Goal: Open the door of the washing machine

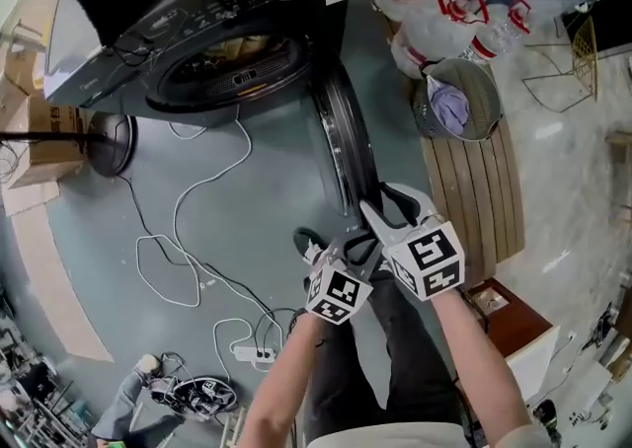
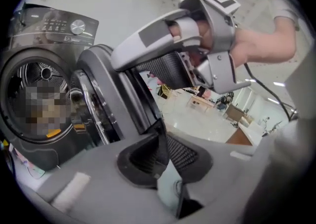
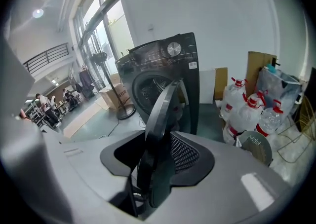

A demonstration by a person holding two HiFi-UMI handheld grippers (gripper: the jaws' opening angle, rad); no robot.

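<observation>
At the free edge of the door [image 1: 348, 145], my right gripper [image 1: 393, 211] clamps the rim; left gripper [image 1: 316, 244] beside it, jaws narrow, empty. Door stands swung wide off the washing machine [image 1: 197, 32] front. Opening looks done to me; next, let go cleanly.

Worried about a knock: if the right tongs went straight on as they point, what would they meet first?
The open door, seen edge-on: its rim already stands between the right tongs, so it would meet them almost at once. Whether the pads already touch it is unclear.
</observation>
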